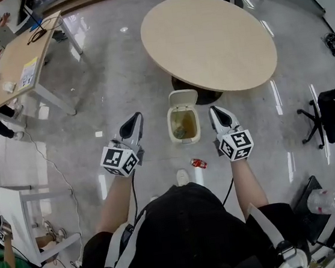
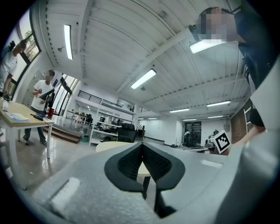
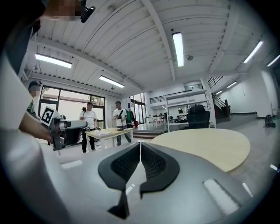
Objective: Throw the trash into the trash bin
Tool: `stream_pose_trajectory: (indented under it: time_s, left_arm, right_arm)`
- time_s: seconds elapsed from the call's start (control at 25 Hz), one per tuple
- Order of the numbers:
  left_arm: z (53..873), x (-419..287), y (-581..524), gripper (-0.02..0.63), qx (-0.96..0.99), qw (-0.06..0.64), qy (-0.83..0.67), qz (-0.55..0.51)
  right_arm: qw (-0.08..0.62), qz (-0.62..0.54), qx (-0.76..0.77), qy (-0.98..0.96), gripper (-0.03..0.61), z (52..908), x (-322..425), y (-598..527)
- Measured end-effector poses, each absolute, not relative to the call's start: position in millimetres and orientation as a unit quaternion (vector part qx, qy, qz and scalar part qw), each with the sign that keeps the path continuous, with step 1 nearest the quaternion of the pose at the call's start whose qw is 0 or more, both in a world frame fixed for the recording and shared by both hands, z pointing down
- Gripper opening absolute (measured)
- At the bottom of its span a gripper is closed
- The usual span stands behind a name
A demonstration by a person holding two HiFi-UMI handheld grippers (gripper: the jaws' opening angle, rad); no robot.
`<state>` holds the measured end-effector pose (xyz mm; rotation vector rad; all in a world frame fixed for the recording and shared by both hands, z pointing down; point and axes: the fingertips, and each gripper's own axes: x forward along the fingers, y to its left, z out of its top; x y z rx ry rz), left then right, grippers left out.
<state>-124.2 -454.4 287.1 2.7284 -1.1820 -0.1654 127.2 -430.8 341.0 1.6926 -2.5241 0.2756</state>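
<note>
Fingers, left gripper [image 1: 136,118]: closed tip to tip, nothing between them.
Fingers, right gripper [image 1: 213,111]: closed together too, and empty.
Grippers: one on either side of the trash bin [image 1: 171,127].
Trash bin: on the floor, lid up, beside the base of the round table [image 1: 207,40].
Trash: red can [image 1: 198,163] lying on the floor near the bin, outside it.

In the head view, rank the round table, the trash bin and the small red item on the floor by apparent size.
Largest: round table
Middle: trash bin
Smallest: small red item
No close calls; each looks clearly bigger than the next.
</note>
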Motion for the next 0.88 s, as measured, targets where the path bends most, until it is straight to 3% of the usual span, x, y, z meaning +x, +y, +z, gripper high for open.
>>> stream_pose_trajectory:
  time_s: [0.48, 0.88]
  left_arm:
    - [270, -240, -378, 0.0, 0.913, 0.076, -0.396, -0.066]
    - [261, -266, -347, 0.0, 0.918, 0.079, -0.381, -0.076]
  right_arm:
    - [0.004, 0.067, 0.57, -0.819, 0.008, 294, 9, -347]
    - [-0.016, 0.057, 0.578, -0.814, 0.006, 266, 3, -281]
